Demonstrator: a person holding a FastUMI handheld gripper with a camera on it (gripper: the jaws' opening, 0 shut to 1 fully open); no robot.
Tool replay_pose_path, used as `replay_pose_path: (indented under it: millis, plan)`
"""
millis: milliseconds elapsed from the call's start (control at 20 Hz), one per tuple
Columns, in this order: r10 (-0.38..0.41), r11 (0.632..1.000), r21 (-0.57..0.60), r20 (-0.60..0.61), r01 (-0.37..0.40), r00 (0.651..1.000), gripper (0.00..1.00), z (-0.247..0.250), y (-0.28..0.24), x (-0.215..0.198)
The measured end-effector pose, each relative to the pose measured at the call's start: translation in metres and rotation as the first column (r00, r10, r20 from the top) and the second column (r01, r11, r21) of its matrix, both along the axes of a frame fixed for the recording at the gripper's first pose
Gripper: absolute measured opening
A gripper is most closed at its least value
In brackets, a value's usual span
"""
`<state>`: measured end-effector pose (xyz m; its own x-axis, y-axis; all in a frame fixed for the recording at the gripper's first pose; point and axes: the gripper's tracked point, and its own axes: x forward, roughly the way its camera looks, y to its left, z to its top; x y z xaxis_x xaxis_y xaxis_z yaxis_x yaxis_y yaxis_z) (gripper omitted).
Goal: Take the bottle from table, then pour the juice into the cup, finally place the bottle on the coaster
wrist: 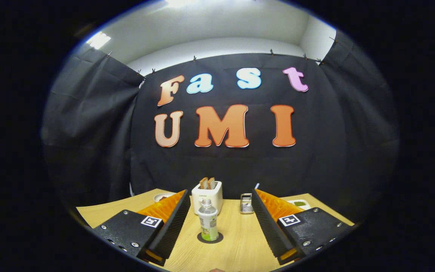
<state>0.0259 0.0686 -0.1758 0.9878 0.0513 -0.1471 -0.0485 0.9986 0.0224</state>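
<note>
A small clear bottle (208, 223) with a white cap and some green juice at its bottom stands upright on a dark round coaster (210, 238) on the wooden table (240, 245). My gripper (220, 196) is open, its fingers spread wide to either side of the bottle. Neither finger touches the bottle, which stands between them, closer to the left finger (174, 221). A ribbed metal cup (246, 203) stands farther back, just inside the right finger (268, 219).
A white toaster (207, 196) with two slices of bread in it stands right behind the bottle. A white plate (162, 197) lies at the back left, behind the left finger. A white dish (300, 204) with something green sits at the back right.
</note>
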Motion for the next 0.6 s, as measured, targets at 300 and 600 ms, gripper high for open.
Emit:
replay_pose_path:
  millis: [300,600]
  plan:
    - [-0.058,0.997,0.048,0.030,0.057,0.998,0.97,0.020,-0.020,-0.031]
    - [-0.073,0.994,0.088,0.087,0.066,0.994,0.97,0.041,-0.027,-0.050]
